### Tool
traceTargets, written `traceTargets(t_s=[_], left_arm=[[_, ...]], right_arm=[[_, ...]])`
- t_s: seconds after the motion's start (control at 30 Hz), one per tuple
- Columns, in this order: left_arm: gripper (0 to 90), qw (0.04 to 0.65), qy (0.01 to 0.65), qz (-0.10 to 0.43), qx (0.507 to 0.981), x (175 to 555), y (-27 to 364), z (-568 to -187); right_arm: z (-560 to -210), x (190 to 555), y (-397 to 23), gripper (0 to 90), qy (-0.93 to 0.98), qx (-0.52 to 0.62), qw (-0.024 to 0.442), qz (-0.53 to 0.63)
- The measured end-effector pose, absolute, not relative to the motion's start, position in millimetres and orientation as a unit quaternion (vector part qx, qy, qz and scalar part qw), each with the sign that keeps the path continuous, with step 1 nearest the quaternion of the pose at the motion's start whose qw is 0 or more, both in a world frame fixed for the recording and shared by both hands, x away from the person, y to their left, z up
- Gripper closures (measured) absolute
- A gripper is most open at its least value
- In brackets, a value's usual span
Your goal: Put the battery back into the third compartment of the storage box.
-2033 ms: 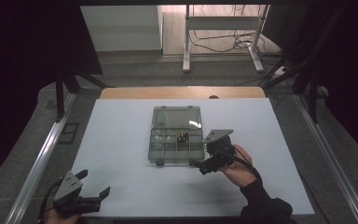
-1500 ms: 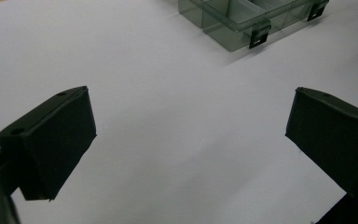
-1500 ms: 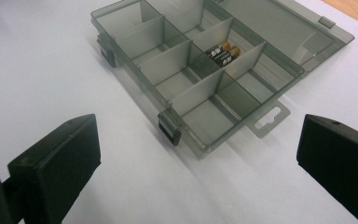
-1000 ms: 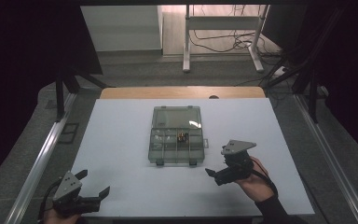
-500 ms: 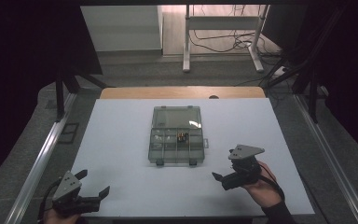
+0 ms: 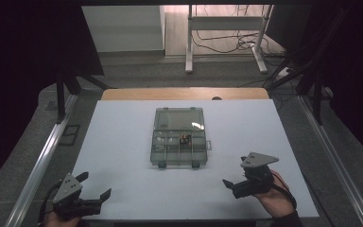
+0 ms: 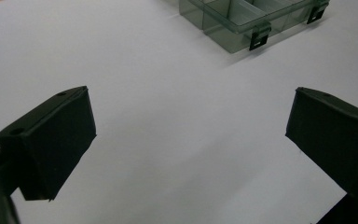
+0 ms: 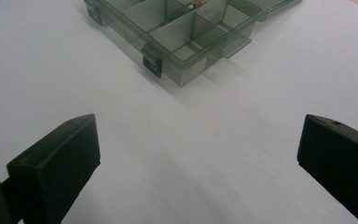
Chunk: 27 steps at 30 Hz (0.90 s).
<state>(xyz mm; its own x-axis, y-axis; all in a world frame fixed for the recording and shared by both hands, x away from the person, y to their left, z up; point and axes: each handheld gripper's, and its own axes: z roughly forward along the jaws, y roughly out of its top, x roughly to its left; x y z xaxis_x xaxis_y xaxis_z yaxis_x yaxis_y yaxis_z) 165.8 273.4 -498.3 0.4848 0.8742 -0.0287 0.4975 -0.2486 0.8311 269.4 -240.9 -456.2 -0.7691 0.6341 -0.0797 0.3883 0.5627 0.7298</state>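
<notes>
A clear grey compartment box point(image 6: 178, 137) lies open in the middle of the white table, its lid folded flat behind it. One middle compartment holds a few small dark items point(image 6: 185, 138). My left gripper point(image 6: 94, 185) rests at the near left corner, open and holding nothing. My right gripper point(image 6: 235, 173) is at the near right, also open, held by a hand. In the left gripper view the gripper point(image 7: 191, 135) spans bare table, with the box point(image 7: 251, 18) far ahead. In the right gripper view the gripper point(image 8: 198, 154) faces the box point(image 8: 182, 28) and its latches.
The white table top point(image 6: 123, 142) ends in a wooden strip point(image 6: 184, 93) at the far edge. Metal rails point(image 6: 42, 161) run along both sides. A white stand point(image 6: 224, 33) and loose cables sit on the floor beyond.
My right gripper has drawn back from beside the box toward the near right of the table. The left gripper and the box stayed put.
</notes>
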Motion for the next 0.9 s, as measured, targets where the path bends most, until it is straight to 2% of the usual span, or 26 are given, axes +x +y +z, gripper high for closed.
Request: traceTargets(t_s=[0.57,0.9], left_arm=[[1.8,0.414,0.454,0.228,0.755,166,274,-498],[1.8,0.414,0.455,0.227,0.755,166,274,-498]], right_arm=[[-457,256,-262,0.0,0.854,0.32,0.167,0.376],[-456,250,-276,0.0,0.842,0.342,0.183,0.376]])
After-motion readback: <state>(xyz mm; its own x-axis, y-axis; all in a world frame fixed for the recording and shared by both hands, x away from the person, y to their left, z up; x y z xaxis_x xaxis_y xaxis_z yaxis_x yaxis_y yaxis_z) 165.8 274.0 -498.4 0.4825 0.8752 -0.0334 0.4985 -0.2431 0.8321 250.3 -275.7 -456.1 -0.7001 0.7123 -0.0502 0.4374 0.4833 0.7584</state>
